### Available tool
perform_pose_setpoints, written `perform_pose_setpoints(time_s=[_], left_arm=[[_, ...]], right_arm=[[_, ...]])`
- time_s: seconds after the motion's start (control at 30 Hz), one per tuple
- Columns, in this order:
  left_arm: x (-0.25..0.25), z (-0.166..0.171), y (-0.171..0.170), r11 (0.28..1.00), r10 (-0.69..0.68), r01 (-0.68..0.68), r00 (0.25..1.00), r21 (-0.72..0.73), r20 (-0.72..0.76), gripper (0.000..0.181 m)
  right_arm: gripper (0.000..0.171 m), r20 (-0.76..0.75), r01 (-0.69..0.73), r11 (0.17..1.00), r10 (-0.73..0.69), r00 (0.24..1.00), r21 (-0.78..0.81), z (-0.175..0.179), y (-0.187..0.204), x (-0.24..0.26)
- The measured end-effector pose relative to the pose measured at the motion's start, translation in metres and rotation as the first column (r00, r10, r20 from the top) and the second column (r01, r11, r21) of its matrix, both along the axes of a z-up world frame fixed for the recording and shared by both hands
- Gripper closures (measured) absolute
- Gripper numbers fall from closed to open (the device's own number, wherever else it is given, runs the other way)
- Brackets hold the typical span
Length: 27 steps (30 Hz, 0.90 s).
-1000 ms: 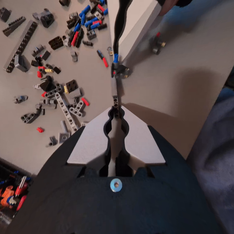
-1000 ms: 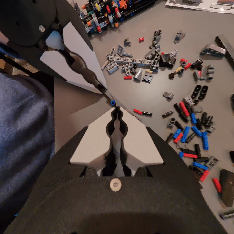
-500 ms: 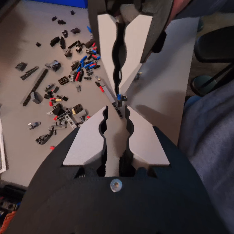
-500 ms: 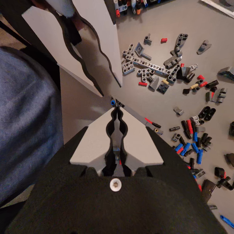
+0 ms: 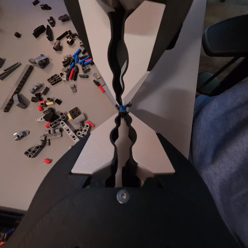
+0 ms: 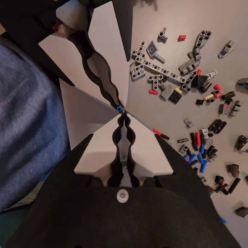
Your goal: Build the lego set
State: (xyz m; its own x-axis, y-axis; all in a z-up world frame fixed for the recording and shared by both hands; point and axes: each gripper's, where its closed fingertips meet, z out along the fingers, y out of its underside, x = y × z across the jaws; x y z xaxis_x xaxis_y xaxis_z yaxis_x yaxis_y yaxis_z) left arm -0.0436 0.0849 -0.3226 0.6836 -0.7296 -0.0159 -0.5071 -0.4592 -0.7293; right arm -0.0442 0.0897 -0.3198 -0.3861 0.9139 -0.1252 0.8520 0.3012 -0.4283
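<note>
A small assembly, a grey beam (image 5: 108, 92) with dark connectors and a blue pin (image 5: 122, 108), hangs above the grey table (image 5: 26, 174) near its edge. My left gripper (image 5: 122, 116) is shut on the dark end just below the blue pin. My right gripper (image 5: 120, 100) comes from above, tip to tip with it. In the right wrist view my right gripper (image 6: 123, 115) is shut on the assembly; part of the grey beam (image 6: 124, 163) shows between its fingers. The left gripper (image 6: 117, 105) meets it by the blue pin (image 6: 118, 108). A red and black axle (image 6: 160, 134) sticks out of the beam.
Many loose pieces lie on the table (image 6: 174, 20): a heap of blue and black pins (image 6: 198, 157), a long grey beam (image 6: 159, 70), a long dark beam (image 5: 17, 87). A person's blue-clad lap (image 5: 221, 147) is at the table edge, and a dark chair (image 5: 225, 38) stands beyond. Left and right tips are no more than a few centimetres apart.
My left gripper let go of the beam, opened, and has shut again on the end by the blue pin. The two grippers have come closer, tip to tip, while the right kept hold.
</note>
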Motion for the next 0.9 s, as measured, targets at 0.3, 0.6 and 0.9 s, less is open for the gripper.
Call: perform_pose_setpoints(time_s=[0.3,0.6,0.9], left_arm=[[0.0014,-0.0056,0.0018,0.999,0.028,-0.028,1.000,-0.036,0.013,0.176],[-0.0011,-0.0067,0.0010,0.997,0.038,-0.037,0.999,-0.061,0.011,0.176],[-0.0013,-0.0068,0.0005,0.998,0.031,-0.032,0.999,-0.063,-0.006,0.176]], right_arm=[[0.171,0.045,-0.017,1.000,0.016,0.999,0.015,-0.0035,0.0019,0.0007],[0.171,0.043,-0.024,1.000,0.024,0.999,0.009,-0.0035,0.0009,-0.0025],[0.171,0.029,-0.018,1.000,0.019,0.999,-0.011,-0.0028,0.0000,-0.0032]])
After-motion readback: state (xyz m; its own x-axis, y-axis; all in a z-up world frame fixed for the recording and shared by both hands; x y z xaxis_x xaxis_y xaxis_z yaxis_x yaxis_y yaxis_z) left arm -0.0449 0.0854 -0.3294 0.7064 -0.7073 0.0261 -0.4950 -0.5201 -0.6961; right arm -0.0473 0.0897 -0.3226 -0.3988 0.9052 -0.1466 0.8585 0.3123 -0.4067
